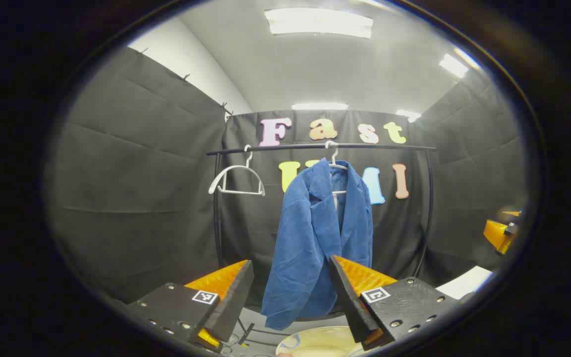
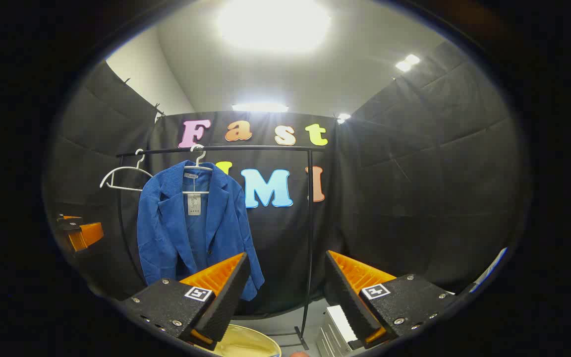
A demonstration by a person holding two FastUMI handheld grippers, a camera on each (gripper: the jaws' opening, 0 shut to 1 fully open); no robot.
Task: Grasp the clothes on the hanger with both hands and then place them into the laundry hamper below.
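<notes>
A blue corduroy jacket (image 1: 317, 238) hangs on a white hanger (image 1: 334, 158) from a black rail (image 1: 315, 147). In the left gripper view my left gripper (image 1: 290, 292) stands open, short of the jacket, which shows between its fingers. In the right gripper view the jacket (image 2: 191, 228) hangs to the left, and my right gripper (image 2: 285, 292) is open with nothing between its fingers. The cream rim of the hamper (image 1: 315, 342) lies below, hamper (image 2: 246, 344) also low in the right gripper view. Far left there, the other gripper (image 2: 80, 233) shows in orange.
An empty white hanger (image 1: 236, 181) hangs on the rail's left end. The rack's black uprights (image 2: 309, 238) stand at each side. A white box-like object (image 2: 337, 329) sits on the floor right of the hamper. The other gripper (image 1: 501, 233) shows at the right edge.
</notes>
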